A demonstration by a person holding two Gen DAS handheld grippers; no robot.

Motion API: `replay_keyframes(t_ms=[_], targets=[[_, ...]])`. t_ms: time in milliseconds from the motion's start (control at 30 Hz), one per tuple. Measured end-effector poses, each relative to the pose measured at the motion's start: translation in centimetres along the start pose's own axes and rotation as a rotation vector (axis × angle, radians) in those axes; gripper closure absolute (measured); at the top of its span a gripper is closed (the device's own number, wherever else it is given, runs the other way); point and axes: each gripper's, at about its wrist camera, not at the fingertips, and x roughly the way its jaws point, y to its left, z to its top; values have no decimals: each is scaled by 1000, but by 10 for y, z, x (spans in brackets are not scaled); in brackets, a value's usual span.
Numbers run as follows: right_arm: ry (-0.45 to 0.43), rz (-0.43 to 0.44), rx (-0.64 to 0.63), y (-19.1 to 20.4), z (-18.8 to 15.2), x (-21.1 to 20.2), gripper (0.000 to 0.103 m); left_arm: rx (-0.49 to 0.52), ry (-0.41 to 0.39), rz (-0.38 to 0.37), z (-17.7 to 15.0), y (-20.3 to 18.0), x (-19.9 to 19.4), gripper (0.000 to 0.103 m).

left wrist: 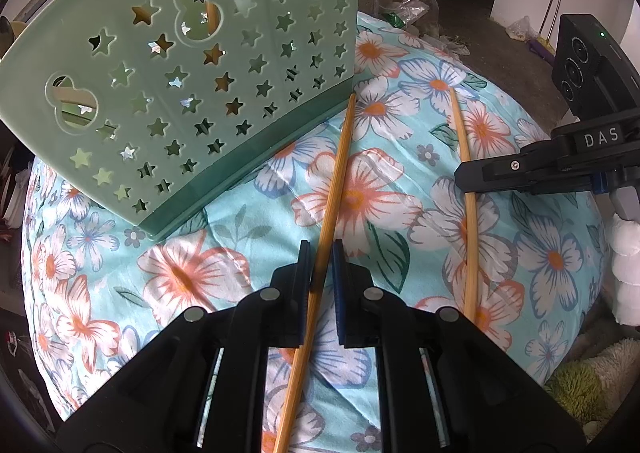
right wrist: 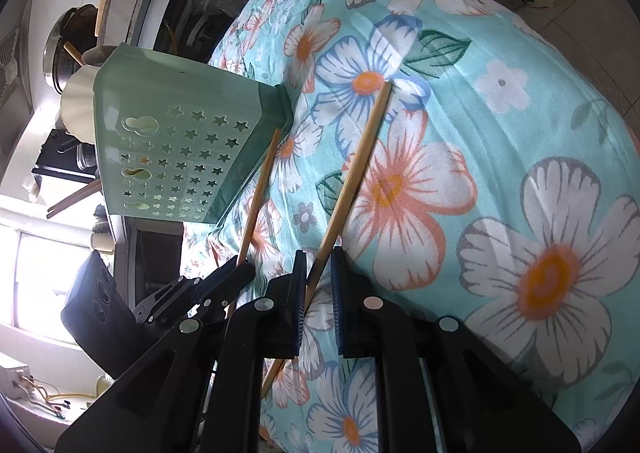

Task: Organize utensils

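Nearest the lens in the left wrist view, bottom centre, the left gripper is closed on one bamboo chopstick; the stick runs from the bottom edge up btwn the pads, w/ its far tip touching the base of the green utensil holder at frame centre. Same setup in the right wrist view: the right gripper, bottom centre, is clamped on the second chopstick, whose far tip lies on the floral cloth near upper centre, apart from the holder. Each claw also shows in the other's view: the right one at the right edge of the left wrist view, the left one at lower left of the right wrist view, both pinching sticks low over the cloth. The holder, star-perforated, w/ wooden handles poking out of its top, fills the upper left of the left wrist view and sits left of centre in the right wrist view. Whether the sticks are lifted or resting on the cloth I can't tell for sure. Step in hand, as I read it: both chopsticks gripped, not yet carried. Next move prob calls for raising them clear of the fabric, tilting them upright, and dropping them into the holder's open top, w/o knocking the holder, since the left stick's tip is right against its base.
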Motion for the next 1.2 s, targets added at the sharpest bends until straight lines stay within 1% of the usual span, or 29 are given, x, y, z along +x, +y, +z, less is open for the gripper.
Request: replay_keyframes(t_ms=[1200], targets=[[1, -8, -11, 1, -1, 0, 91, 5, -1, 2, -1, 1, 1, 93]])
